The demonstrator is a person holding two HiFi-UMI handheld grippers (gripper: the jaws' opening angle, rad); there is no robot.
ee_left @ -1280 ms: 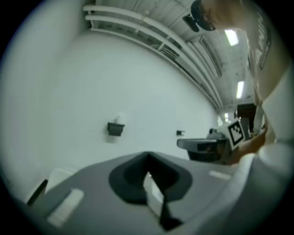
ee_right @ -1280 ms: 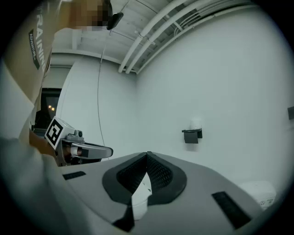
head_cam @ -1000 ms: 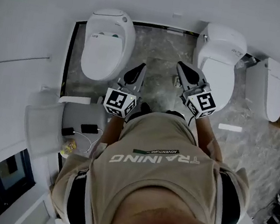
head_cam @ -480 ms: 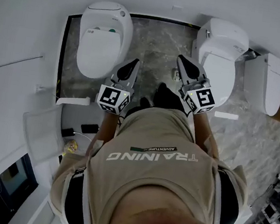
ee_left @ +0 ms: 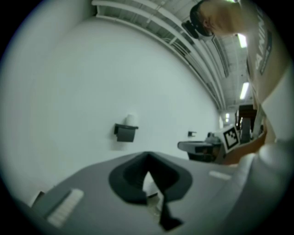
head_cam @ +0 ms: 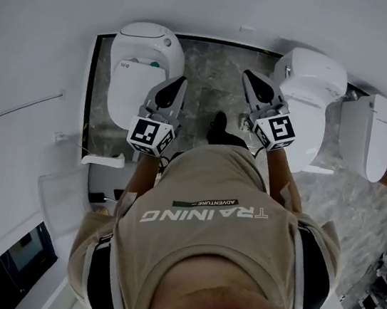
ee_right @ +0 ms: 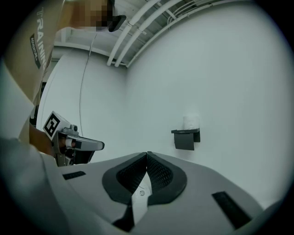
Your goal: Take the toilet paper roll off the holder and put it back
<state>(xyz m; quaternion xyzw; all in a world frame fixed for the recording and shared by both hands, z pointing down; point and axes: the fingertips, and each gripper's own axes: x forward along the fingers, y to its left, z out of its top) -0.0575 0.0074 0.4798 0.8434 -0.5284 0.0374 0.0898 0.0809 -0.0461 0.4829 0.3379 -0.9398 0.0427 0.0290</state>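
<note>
The toilet paper roll [ee_right: 191, 122] stands on top of the wall holder [ee_right: 186, 138], well ahead of both tools. The left tool [ee_left: 147, 158] and right tool [ee_right: 147, 155] are closed and empty. Approach the holder squarely and open one tool before reaching the roll.

The light is even, grey and rather dim. Ceiling lamps [ee_left: 245, 89] glare in the left gripper view. Both gripper views bend strongly, with black corners, and the near jaws look blurred.
</note>
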